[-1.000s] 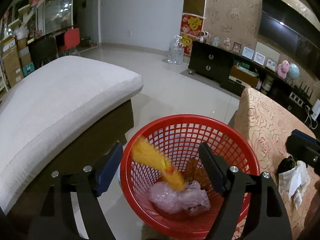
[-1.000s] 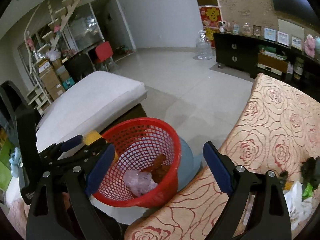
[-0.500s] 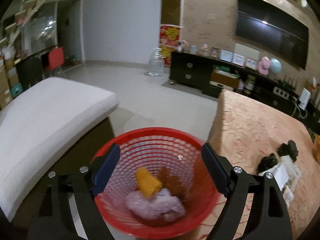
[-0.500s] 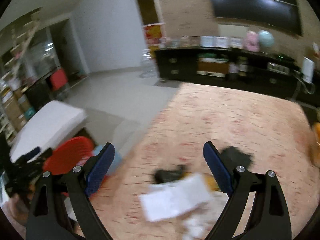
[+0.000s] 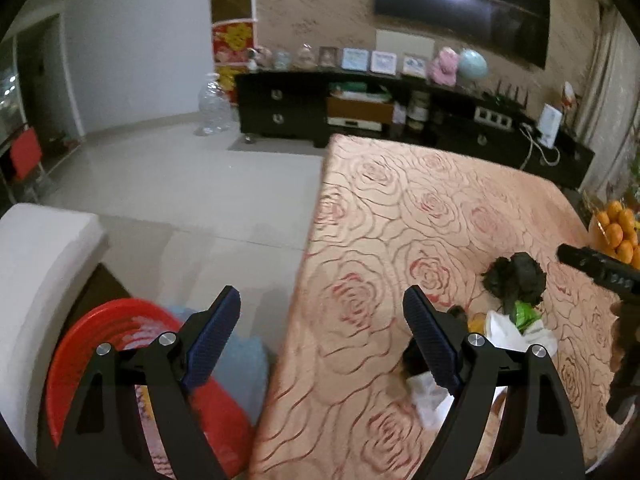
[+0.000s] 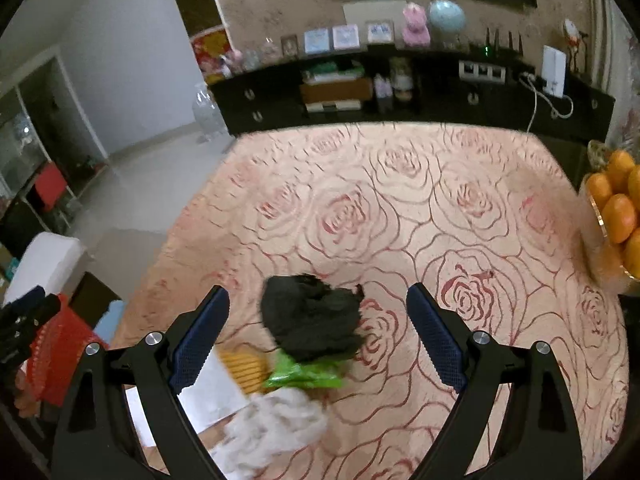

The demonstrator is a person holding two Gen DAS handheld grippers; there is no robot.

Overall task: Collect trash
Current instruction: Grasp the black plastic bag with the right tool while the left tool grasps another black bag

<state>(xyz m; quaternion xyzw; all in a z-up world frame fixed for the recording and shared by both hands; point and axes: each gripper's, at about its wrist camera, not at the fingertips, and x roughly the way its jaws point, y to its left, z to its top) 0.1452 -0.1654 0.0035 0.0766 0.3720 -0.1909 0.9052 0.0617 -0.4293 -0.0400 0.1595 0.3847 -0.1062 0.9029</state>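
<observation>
A red mesh basket [image 5: 120,344] stands on the floor at the table's left edge; it also shows in the right wrist view [image 6: 56,344]. My left gripper [image 5: 320,340] is open and empty, over the table's left edge. My right gripper [image 6: 318,336] is open and empty, above a pile of trash on the rose-patterned tablecloth [image 6: 400,208]: a crumpled black bag [image 6: 312,320], a green wrapper [image 6: 300,374], a yellow piece [image 6: 244,366], white paper [image 6: 208,396] and a white tissue wad [image 6: 272,424]. The pile also shows in the left wrist view [image 5: 514,280].
A bowl of oranges [image 6: 618,208] sits at the table's right edge. A white cushioned bench [image 5: 36,280] is left of the basket. A dark TV cabinet [image 5: 360,116] runs along the far wall, a water jug [image 5: 214,104] on the tiled floor.
The yellow piece dropped from my left gripper into the basket. Both grippers then swung right, from the basket towards the table; my right gripper now hangs over the trash pile.
</observation>
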